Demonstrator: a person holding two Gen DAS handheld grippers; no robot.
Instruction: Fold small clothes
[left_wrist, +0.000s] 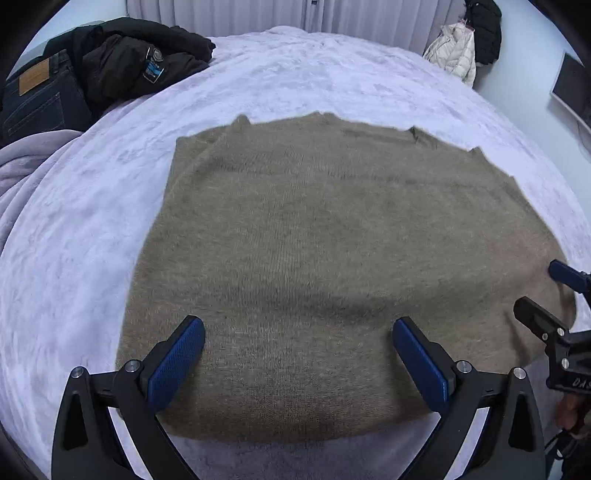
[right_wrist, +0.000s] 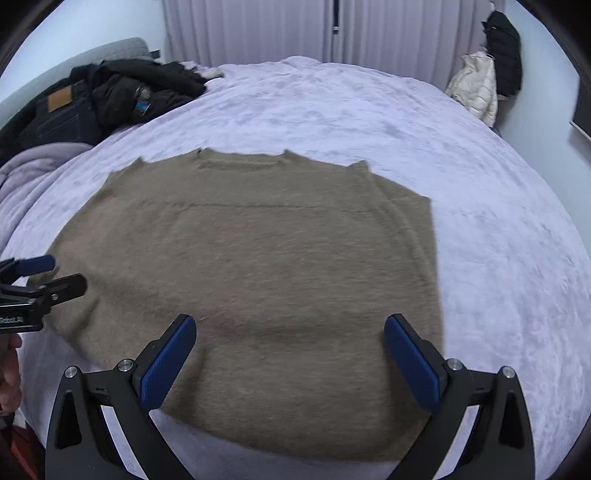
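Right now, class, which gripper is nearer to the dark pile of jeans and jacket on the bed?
Left. The left gripper hangs over the brown sweater's left part, on the dark pile's side. The right gripper hangs over its right part, farther away.

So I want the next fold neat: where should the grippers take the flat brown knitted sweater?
Take the brown knitted sweater by its near hem corners, coming in from the near edge. It lies flat, collar away; the open left gripper and right gripper hang over that hem.
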